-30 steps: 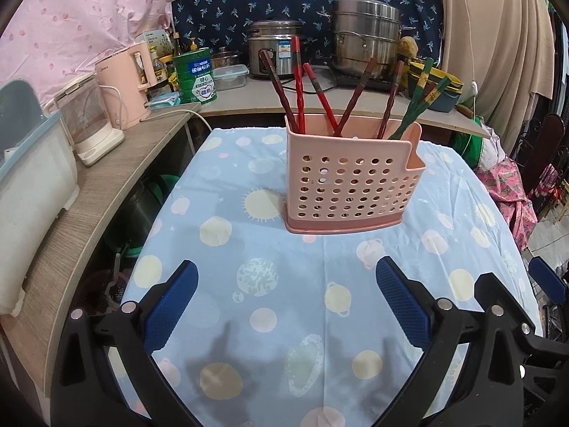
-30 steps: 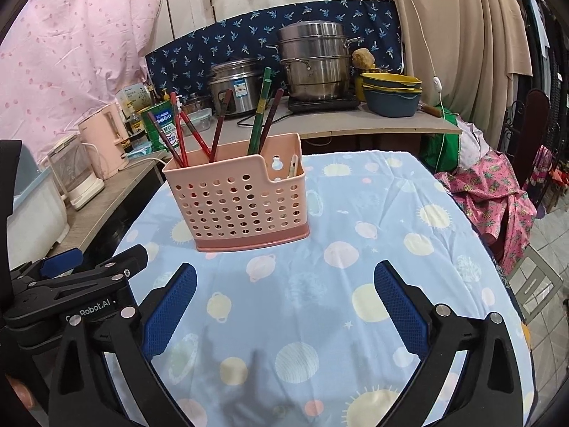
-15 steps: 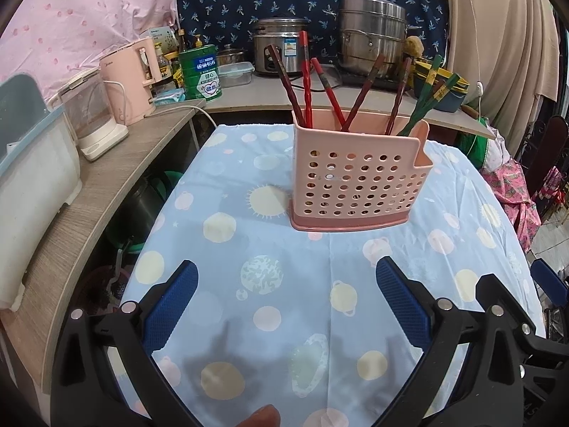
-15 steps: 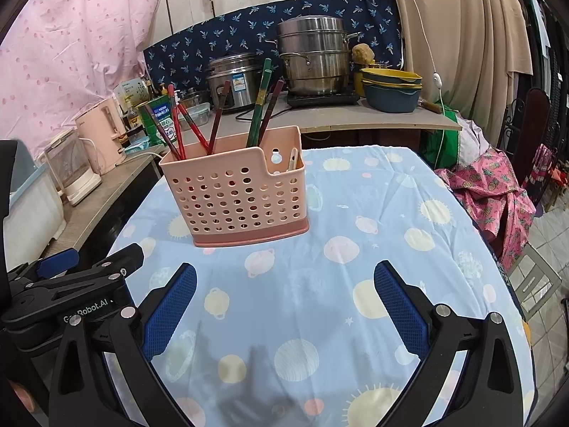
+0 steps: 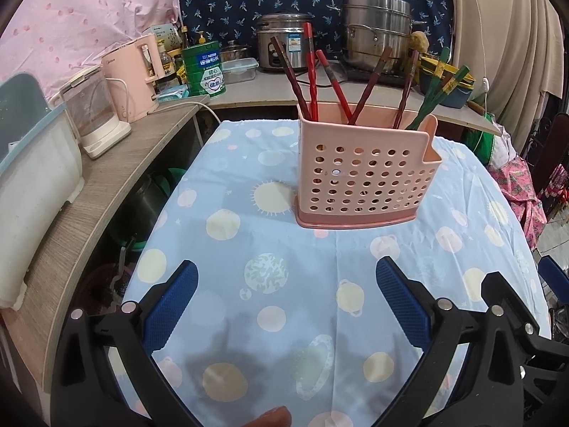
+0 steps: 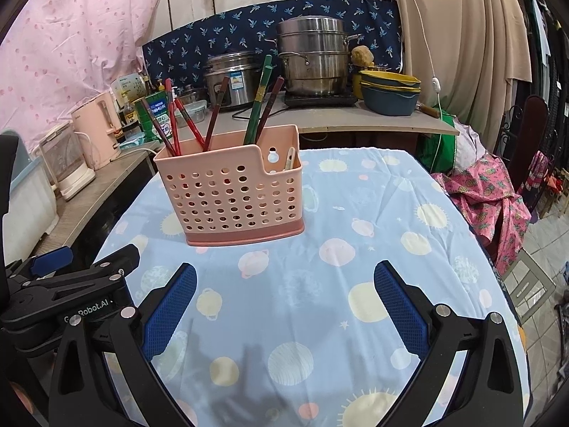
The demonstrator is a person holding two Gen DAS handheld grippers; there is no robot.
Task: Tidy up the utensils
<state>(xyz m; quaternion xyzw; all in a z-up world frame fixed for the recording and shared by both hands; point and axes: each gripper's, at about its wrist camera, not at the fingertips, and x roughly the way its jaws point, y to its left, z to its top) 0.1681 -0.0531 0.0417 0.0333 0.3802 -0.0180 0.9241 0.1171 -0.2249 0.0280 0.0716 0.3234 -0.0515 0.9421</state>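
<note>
A pink perforated utensil basket (image 5: 362,174) with red, brown and green chopsticks (image 5: 312,71) is seen on a pale-blue planet-patterned tablecloth (image 5: 249,284).

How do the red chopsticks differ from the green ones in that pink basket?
The red chopsticks stand at the pink basket's left end; the green chopsticks stand nearer its right. Green ones carry a yellow band; red ones do not. Green ones rise higher. Both lean, tips down, untouched by tongs.

From my feed: table (image 6: 409,192) under blue spotted cloth, wooden counter (image 5: 106,178) along the left, pink sheet (image 6: 71,35) and navy print cloth (image 6: 320,14) on back wall, beige curtain (image 6: 462,35) right, tiled floor (image 6: 547,249).
</note>
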